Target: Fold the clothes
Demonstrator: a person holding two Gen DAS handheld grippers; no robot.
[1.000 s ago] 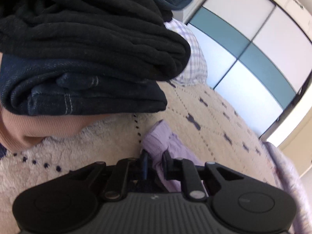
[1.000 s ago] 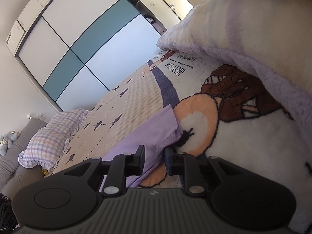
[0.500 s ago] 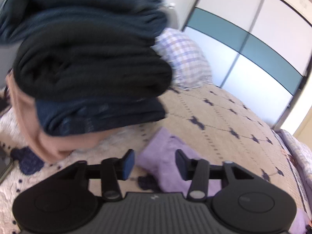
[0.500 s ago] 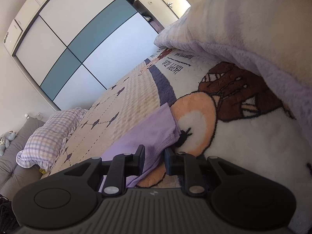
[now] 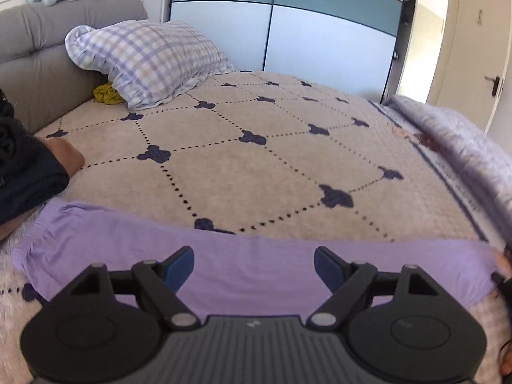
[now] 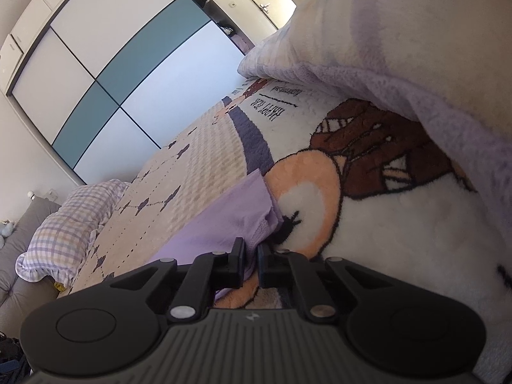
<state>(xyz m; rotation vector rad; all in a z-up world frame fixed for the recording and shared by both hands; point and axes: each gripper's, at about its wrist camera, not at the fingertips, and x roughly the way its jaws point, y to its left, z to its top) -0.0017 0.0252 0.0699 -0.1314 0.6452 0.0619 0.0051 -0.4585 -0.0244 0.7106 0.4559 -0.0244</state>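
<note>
A purple garment point(image 5: 96, 233) lies stretched in a flat band across the near edge of the bed. My left gripper point(image 5: 252, 259) hovers over its middle. Its jaws are opening wide, the blue pads point(image 5: 179, 265) touch nothing, and only the cloth below shows between them. In the right wrist view, my right gripper point(image 6: 251, 249) is shut on the garment's corner point(image 6: 230, 211), which bunches up just ahead of the black fingers. That corner lies on the bear print of the bed cover point(image 6: 307, 192).
A stack of folded dark clothes point(image 5: 25, 172) sits at the left edge. A checked pillow point(image 5: 150, 60) and a yellow item point(image 5: 108, 94) lie by the grey headboard point(image 5: 38, 64). A lilac fleece blanket point(image 6: 400, 48) is heaped on the right. The beige bed cover point(image 5: 256, 166) spreads beyond the garment.
My left gripper let go of the purple cloth, opened wide and swung away from the clothes stack, rolling level. The right gripper closed its jaws onto the garment's corner without moving.
</note>
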